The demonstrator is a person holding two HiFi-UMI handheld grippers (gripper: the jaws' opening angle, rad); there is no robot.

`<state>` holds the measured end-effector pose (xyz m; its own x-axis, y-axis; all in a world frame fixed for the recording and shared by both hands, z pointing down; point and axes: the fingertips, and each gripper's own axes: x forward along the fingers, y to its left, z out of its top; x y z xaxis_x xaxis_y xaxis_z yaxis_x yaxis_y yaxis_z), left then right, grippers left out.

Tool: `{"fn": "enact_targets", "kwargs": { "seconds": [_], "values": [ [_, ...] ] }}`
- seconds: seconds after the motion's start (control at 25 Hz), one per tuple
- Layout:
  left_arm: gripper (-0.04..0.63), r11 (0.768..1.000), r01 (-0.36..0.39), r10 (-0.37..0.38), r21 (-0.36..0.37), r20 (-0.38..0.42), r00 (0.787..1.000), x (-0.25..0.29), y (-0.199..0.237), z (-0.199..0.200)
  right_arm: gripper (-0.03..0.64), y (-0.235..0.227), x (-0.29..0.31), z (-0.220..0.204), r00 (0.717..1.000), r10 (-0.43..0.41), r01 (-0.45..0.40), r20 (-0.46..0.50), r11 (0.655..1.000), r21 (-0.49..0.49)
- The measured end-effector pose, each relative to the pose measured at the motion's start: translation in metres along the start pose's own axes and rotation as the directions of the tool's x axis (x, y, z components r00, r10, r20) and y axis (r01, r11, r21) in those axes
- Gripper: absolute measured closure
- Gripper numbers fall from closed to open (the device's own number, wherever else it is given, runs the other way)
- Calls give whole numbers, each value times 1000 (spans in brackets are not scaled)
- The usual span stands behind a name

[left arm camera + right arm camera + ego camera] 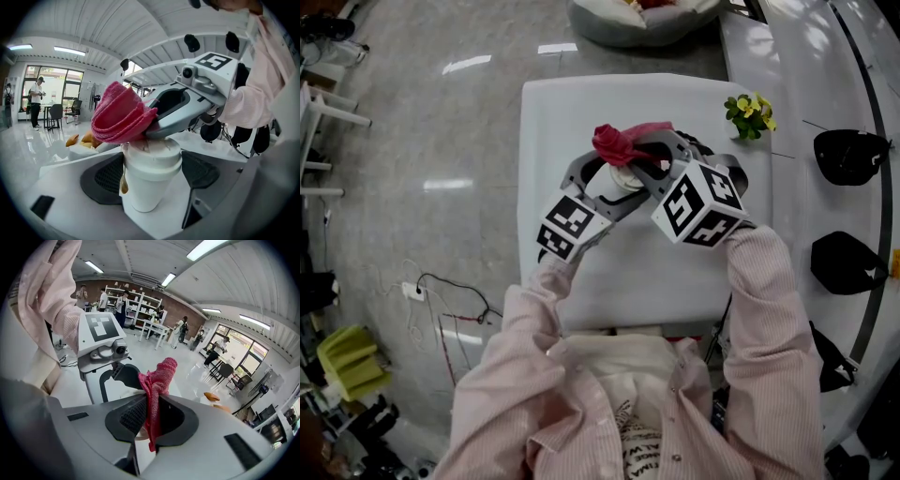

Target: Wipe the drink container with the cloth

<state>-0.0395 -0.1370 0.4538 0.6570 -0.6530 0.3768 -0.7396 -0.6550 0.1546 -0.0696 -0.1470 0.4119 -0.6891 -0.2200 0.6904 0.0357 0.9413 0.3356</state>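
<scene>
drink container (149, 185), white cup with a white lid, is sitting upright between the jaws of the left gripper (153, 172); both dark pads are pressing against its sides just under the lid, so this claw is clamping the cup

a brown drip (123, 183) is running down the cup wall below the lid rim on its left side

in the head view the cup is showing over the middle of the white table (546, 122), mostly covered by the two grippers

cloth (121, 119), pink-red and bunched, is resting on top of the lid, toward its far left edge

right gripper (151, 414) is reaching in from the right over the cup; its jaws are pinching together on the cloth, with a fold sticking up above them and a short tail hanging below

both marker cubes are facing up toward the head camera, left cube (572, 225) and right cube (698, 204) lying close together

person's sleeves (769, 281) are pale pink striped

a small yellow flower sprig (750, 114) is lying near the table's far right corner, well apart from the cup
</scene>
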Motion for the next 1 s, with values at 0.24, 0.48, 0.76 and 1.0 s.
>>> {"fn": "enact_targets", "kwargs": {
  "seconds": [0.24,0.48,0.76,1.0],
  "values": [
    [206,1000,3,-3,-19,10,1000,1,-1,-1,571,6,-3,-2,1000,4,-4,-7,1000,0],
    [206,1000,6,-5,-20,11,1000,0,0,-1,571,12,-6,-3,1000,7,-7,-15,1000,1],
    [206,1000,6,-6,-23,11,1000,1,1,-2,571,21,-12,-6,1000,17,-16,-19,1000,16],
    [206,1000,3,-3,-24,13,1000,0,1,-2,571,30,-18,-7,999,29,-28,-15,999,36]
  ]
}}
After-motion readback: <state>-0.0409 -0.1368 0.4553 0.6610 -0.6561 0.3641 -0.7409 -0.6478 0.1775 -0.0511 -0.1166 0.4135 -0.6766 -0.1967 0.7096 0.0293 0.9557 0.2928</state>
